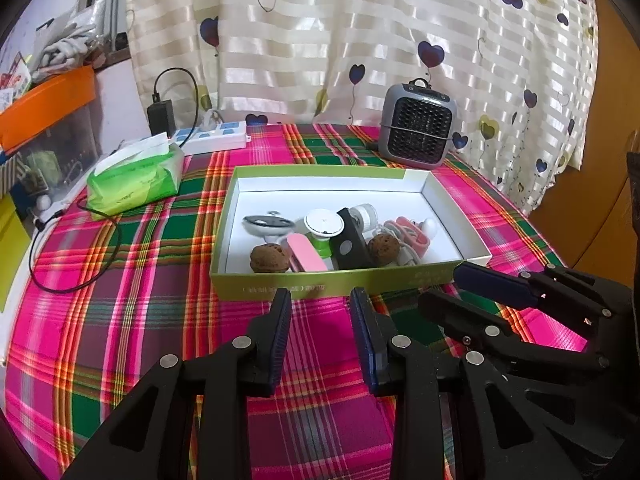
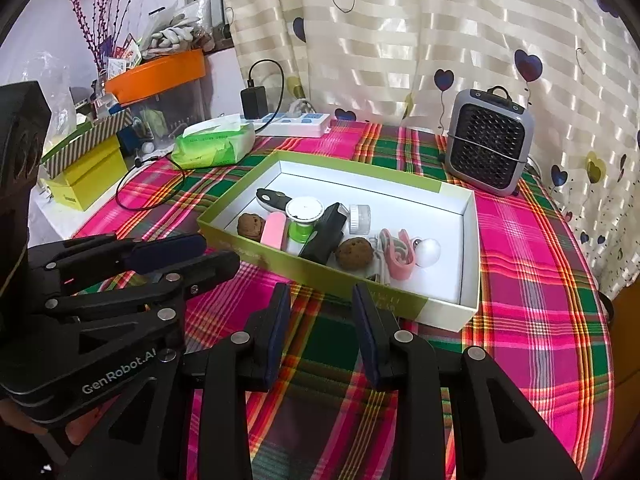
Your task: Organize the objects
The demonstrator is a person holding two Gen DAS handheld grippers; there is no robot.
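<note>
While both grippers, left (image 1: pixel 321 300) and right (image 2: pixel 322 296), hover with jaws parted and empty over the cloth (image 1: pixel 120 280) just before the box (image 1: pixel 320 280) of small items, only the right view shows what may be dried twigs (image 2: pixel 96 20).

Green box (image 1: pixel 320 285), white inside, lidless, on plaid counter (image 1: pixel 120 320). Items clustered at near side: two brown walnuts (image 1: pixel 269 258) (image 1: pixel 383 249), pink block (image 1: pixel 306 252), white-lidded green jar (image 1: pixel 323 226), black case (image 1: pixel 352 245), pink-grey cable bundle (image 1: pixel 408 234).
</note>
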